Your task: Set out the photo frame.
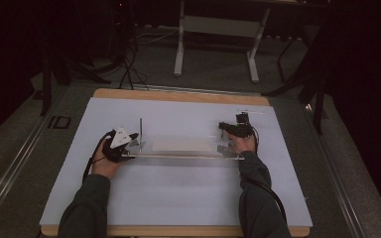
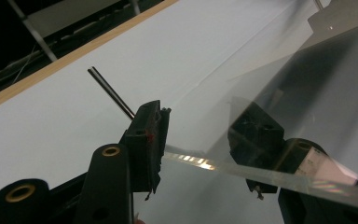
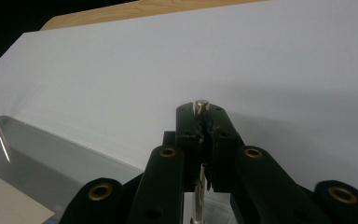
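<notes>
A clear flat plate lies across the middle of the white mat, with a thin metal rod standing upright at its left end. My left gripper sits at that left end, open, with the plate's edge running between its jaws; the far jaw shows through the plate. The upright rod rises just behind the near jaw. At the plate's right end my right gripper is shut on a second upright metal rod, whose top pokes out above the jaws.
A white sheet lies under the plate. The white mat covers a wooden table. A thin pale rod lies on the mat behind the right gripper. A table frame stands on the floor beyond.
</notes>
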